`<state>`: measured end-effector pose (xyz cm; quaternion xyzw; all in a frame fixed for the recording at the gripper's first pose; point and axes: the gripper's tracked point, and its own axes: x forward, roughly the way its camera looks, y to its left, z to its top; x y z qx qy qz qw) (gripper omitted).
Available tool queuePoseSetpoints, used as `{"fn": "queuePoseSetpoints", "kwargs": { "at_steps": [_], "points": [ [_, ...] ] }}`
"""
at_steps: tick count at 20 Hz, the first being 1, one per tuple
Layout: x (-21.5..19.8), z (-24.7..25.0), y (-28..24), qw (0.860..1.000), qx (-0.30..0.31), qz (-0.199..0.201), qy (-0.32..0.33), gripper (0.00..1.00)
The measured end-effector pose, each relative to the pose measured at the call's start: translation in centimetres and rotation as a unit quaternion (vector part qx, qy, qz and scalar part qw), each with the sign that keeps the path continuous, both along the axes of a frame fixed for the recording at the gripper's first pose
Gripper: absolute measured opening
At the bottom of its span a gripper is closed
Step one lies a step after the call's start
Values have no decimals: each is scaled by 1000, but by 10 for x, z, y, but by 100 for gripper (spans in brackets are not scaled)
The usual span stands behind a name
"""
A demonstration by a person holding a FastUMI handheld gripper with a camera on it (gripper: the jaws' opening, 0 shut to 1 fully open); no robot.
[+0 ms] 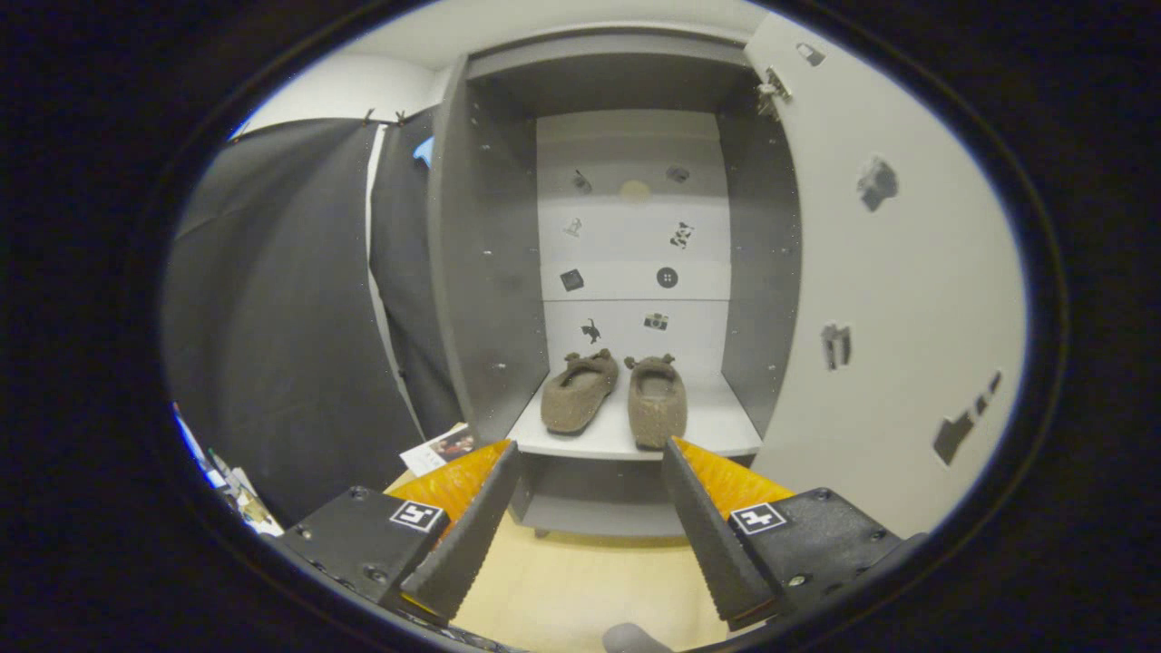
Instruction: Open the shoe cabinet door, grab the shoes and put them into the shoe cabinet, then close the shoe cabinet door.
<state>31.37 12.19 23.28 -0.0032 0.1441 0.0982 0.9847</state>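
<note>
Two shoes [615,396] sat side by side on the cabinet [481,272] shelf, at twelve o'clock beyond the gripper [590,453], whose fingers stood apart and empty. Stowing looked done; next, likely, swinging shut the door [898,299] at two o'clock.

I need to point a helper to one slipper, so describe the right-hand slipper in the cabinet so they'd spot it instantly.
Find the open grey shoe cabinet, its door swung out to the right. Two brown fuzzy slippers sit side by side on its white shelf, beyond the open gripper. The right slipper points straight back, unlike the angled left slipper.
</note>
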Motion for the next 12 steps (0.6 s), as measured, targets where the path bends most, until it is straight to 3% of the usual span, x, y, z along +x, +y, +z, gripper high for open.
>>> {"fn": "queuePoseSetpoints", "kwargs": {
  "at_steps": [12],
  "points": [
    [-196,33,-90,999,-1,-35,-37,100]
  ]
}}
